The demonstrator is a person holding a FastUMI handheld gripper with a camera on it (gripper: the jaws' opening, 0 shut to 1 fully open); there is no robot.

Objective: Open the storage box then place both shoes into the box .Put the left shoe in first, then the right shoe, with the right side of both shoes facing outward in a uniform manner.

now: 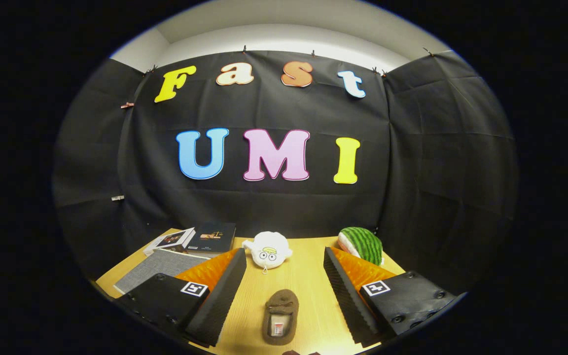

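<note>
Gripper view: wide-open gripper (284, 288) holding nothing over a pale wooden table (308, 276).
Small brown fuzzy slipper (280, 316) lies between its fingers; black cloth walls behind.

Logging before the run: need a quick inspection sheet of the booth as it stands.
Surface: light wooden table, bare between the fingers.
Job's things: brown fuzzy slipper-style shoe lying flat between the claw's fingers, opening up; grey fabric-covered flat storage box beyond the left finger, closed.
Clutter: white round plush toy ahead of the shoe; green striped watermelon-slice plush beyond the right finger; two books behind the box.
Grippers: claw open wide, fingers apart either side of the shoe, touching nothing.
Cables: nothing seen.
Surroundings: black cloth wall, white ceiling above.
</note>
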